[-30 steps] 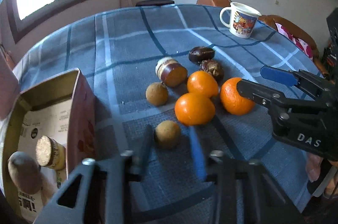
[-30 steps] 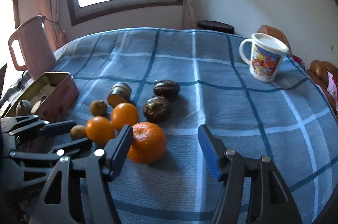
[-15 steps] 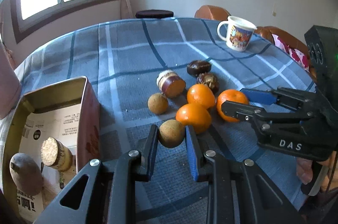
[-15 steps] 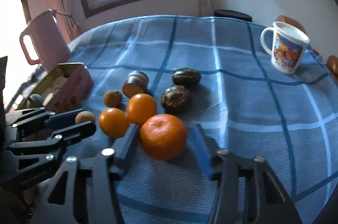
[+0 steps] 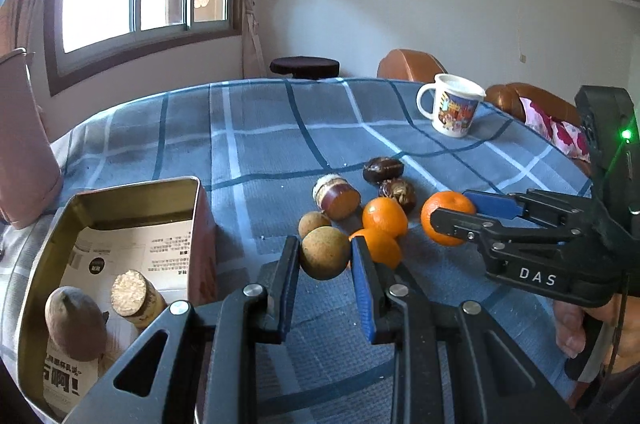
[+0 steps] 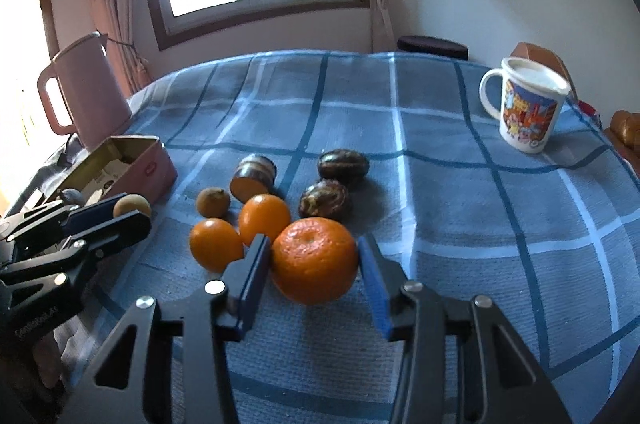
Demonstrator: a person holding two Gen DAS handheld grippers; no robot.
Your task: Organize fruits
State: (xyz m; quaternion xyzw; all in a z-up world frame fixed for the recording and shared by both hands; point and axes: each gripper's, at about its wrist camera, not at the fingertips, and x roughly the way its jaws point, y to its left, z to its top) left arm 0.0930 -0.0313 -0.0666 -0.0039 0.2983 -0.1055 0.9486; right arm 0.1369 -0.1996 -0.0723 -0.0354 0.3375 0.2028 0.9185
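Observation:
My left gripper (image 5: 325, 252) is shut on a round brown fruit (image 5: 324, 252) and holds it above the cloth, just right of the open tin box (image 5: 120, 191). The box holds a brown pear-shaped fruit (image 5: 74, 322) and a cut brown piece (image 5: 134, 294). My right gripper (image 6: 314, 260) is closed around the large orange (image 6: 314, 260), both pads at its sides. Two smaller oranges (image 6: 264, 218), another brown fruit (image 6: 213, 202), a cut piece (image 6: 253, 177) and two dark fruits (image 6: 343, 163) lie beside it.
A printed mug (image 6: 526, 105) stands at the far right of the blue checked tablecloth (image 6: 440, 183). A pink kettle (image 6: 86, 89) stands at the far left behind the box. Chairs and a stool stand beyond the table's far edge.
My left gripper closed on the brown fruit and lifted it off the cloth. My right gripper moved forward and closed its fingers onto the large orange.

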